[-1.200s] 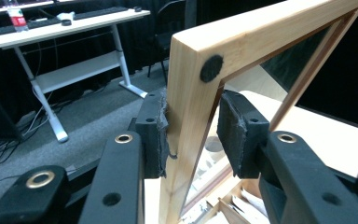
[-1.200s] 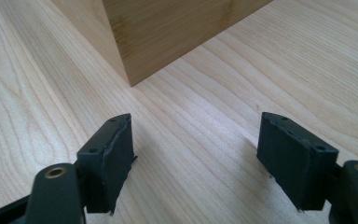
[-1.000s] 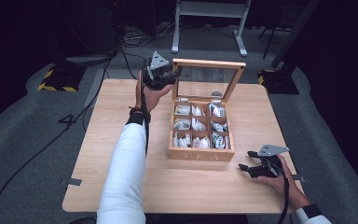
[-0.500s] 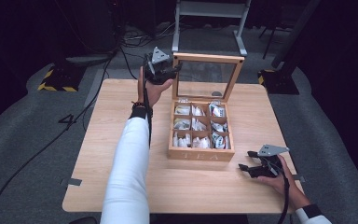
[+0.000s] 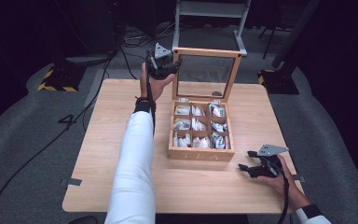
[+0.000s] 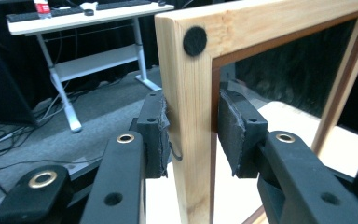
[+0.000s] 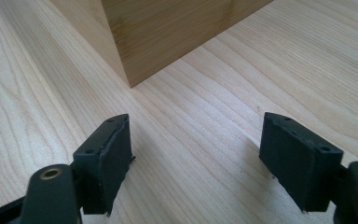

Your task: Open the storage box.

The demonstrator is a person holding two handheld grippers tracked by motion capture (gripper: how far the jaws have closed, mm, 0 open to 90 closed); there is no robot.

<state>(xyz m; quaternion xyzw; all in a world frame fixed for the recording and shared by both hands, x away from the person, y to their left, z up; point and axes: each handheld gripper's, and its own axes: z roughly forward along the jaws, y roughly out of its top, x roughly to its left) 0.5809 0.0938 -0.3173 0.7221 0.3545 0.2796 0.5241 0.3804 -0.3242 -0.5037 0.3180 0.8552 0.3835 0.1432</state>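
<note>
The lid (image 5: 205, 72) of the tea box (image 5: 200, 151) stands upright at the far side of the table (image 5: 102, 154), hinged to the box's far edge, and my left claw (image 5: 175, 63) has it by the top left corner. In the left claw's view, the two pads straddle the wooden frame (image 6: 189, 116) just below the black felt dot (image 6: 195, 41); the left pad looks pressed on the wood, the right one close to the inner edge with a sliver of gap, so I read it as a light pinch on the lid.

I judge the frame stiff and light, but the pane (image 5: 203, 77) inside it looks like glass, so I would keep the pads on wood, never on the pane. The smooth bamboo may slip, and the corner gives good leverage on the hinges (image 5: 182, 99), which seem small and easy to strain by twisting.

My right claw (image 5: 243, 168) rests spread wide on the table, near and right of the box, holding nothing. The box compartments hold tea bags (image 5: 192, 124), light and loose, so a jolt could shift them.
</note>
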